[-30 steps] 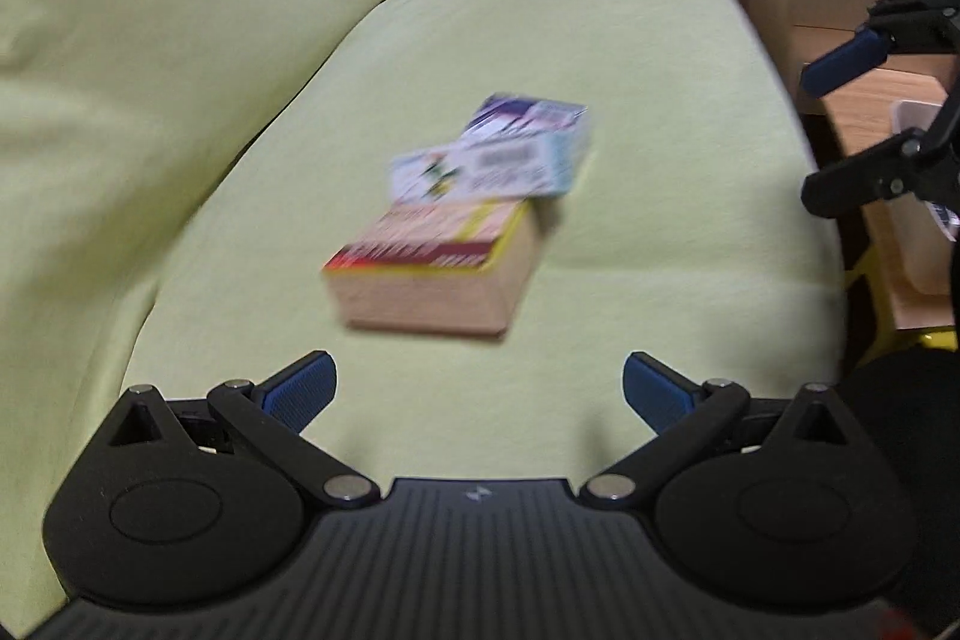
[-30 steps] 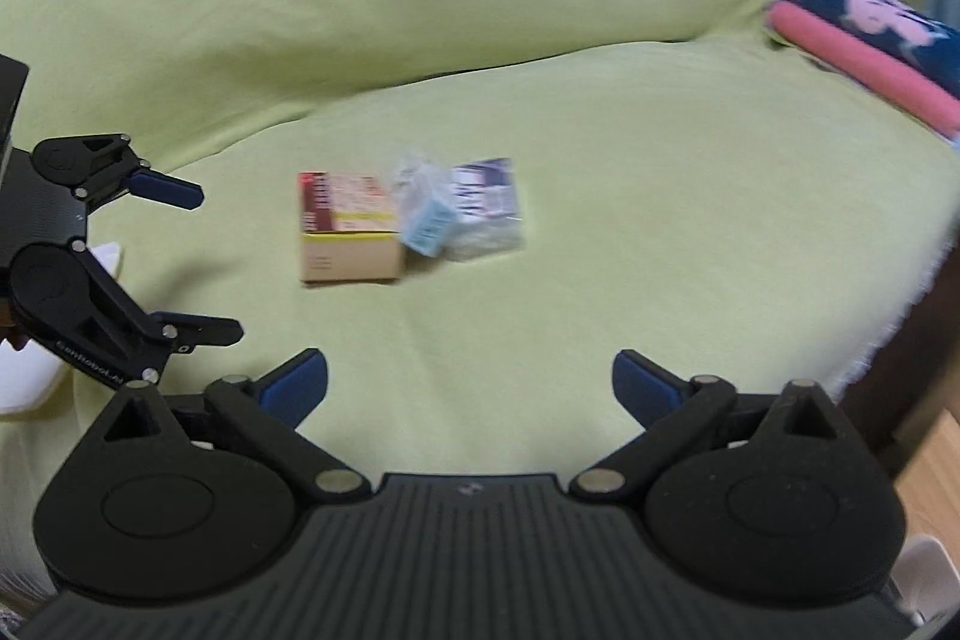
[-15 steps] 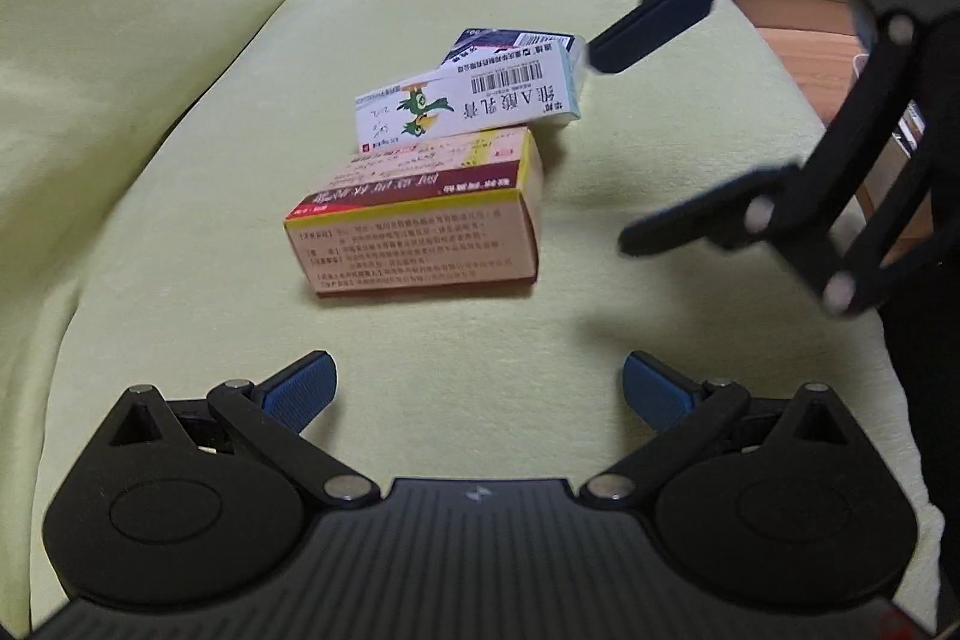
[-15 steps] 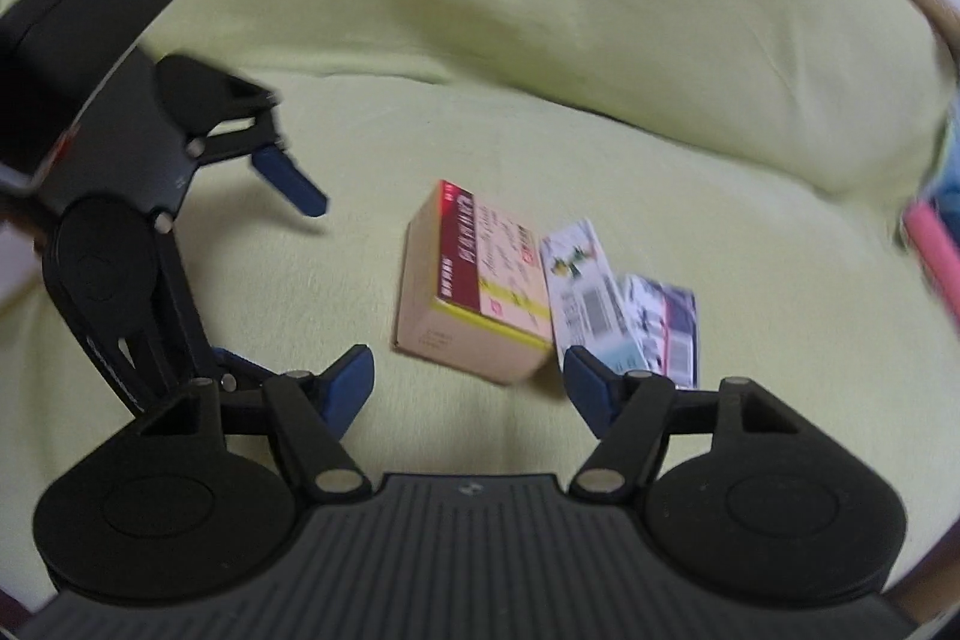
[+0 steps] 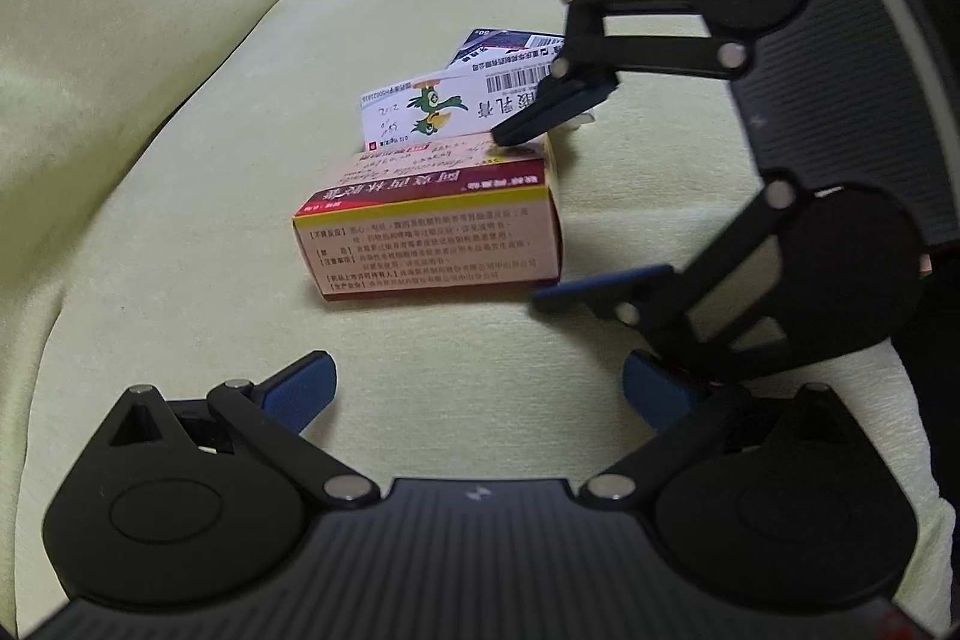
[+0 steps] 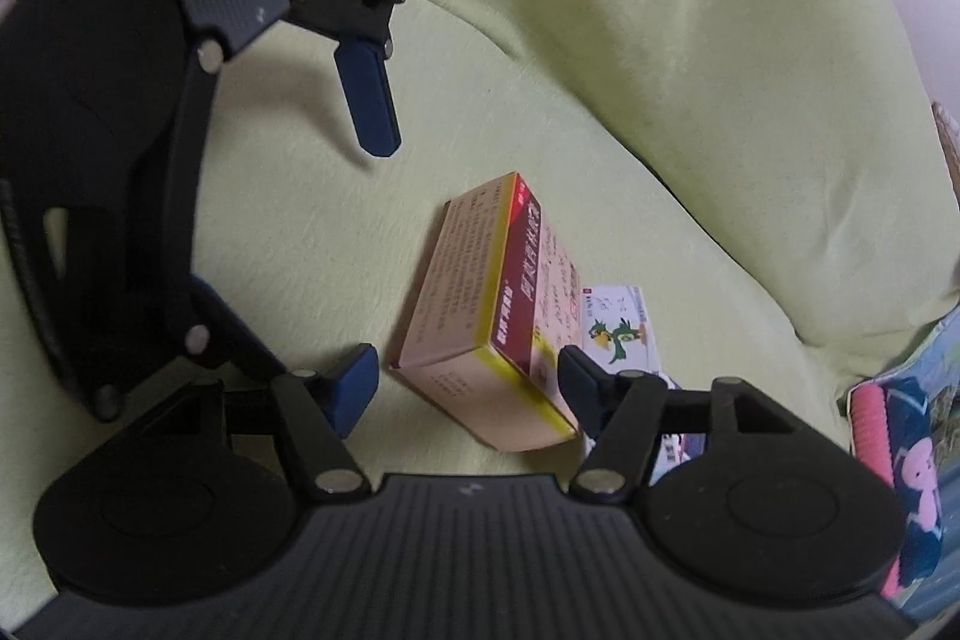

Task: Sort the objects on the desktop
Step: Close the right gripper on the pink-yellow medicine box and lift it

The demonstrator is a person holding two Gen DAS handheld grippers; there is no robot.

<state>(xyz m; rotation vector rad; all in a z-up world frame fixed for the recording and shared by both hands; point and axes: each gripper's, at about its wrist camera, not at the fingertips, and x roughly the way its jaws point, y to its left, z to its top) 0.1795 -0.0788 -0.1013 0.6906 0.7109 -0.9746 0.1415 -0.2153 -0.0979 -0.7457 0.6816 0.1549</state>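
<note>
Three medicine boxes [image 5: 438, 232] on one green cushion [image 5: 180, 220], right gripper [image 6: 468, 388] and left gripper [image 5: 480, 388] fingers both spread, empty.

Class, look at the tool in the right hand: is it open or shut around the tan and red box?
Open. The right tool has its fingers spread, flanking the tan and red box without clamping it.

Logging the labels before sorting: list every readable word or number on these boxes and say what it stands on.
"212", handwritten, upside down: white parrot box.
Red band of large Chinese characters: beige medicine box; upside down, too uncertain to quote.
Small Chinese print on that box's side panel: too small to read.
Barcode and digits on the rear dark-and-white box: too small to read.
The right gripper straddles the beige box, jaws apart.
</note>
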